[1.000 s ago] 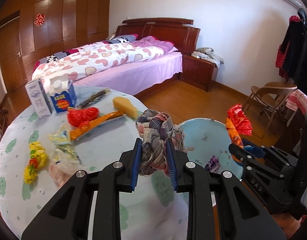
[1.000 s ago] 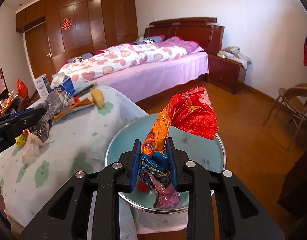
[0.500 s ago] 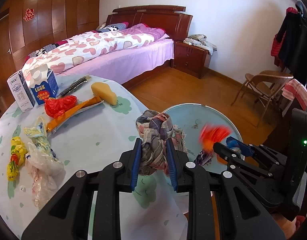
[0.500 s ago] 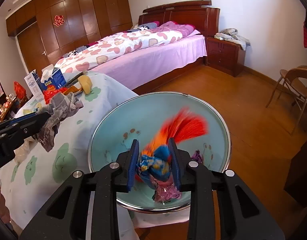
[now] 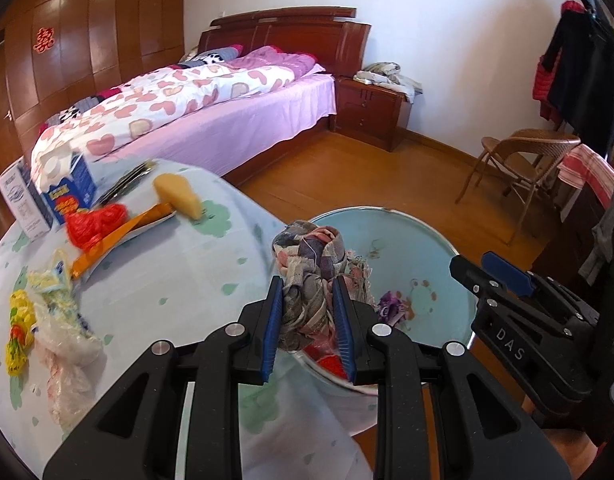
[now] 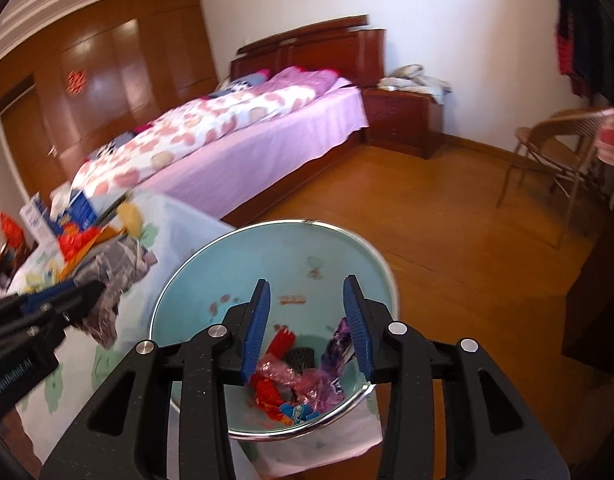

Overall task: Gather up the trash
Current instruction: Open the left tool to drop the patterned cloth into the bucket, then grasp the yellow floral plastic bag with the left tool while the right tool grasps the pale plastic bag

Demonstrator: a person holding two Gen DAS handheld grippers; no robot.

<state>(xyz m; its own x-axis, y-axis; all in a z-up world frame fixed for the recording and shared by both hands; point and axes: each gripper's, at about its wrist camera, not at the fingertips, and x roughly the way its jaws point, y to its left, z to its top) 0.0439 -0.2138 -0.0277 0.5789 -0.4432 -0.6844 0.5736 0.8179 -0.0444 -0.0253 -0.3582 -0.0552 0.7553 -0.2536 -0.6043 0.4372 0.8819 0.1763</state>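
Note:
My left gripper [image 5: 307, 284] is over the table's edge beside the pale blue bin [image 5: 427, 240], its pads still pressing a crumpled patterned cloth [image 5: 307, 252] while the jaws are opening. My right gripper [image 6: 307, 284] hangs above the bin [image 6: 267, 256], its jaws opening with nothing between them. The red and blue wrapper [image 6: 267, 392] lies at the bin's bottom among pink and purple scraps. From the right wrist view the left gripper [image 6: 83, 292] and its cloth [image 6: 119, 264] are at the left.
On the table lie a red crumpled bag [image 5: 95, 220], an orange wrapper [image 5: 119, 236], a yellow sponge [image 5: 177, 196], a yellow wrapper [image 5: 19, 320], a clear plastic bag [image 5: 71, 360] and a blue carton [image 5: 67, 188]. A bed [image 5: 227, 120] and a chair [image 5: 527, 160] stand beyond.
The right gripper sank over the bin, spread its jaws and let the red wrapper fall inside. The left gripper carried the cloth nearer to the bin.

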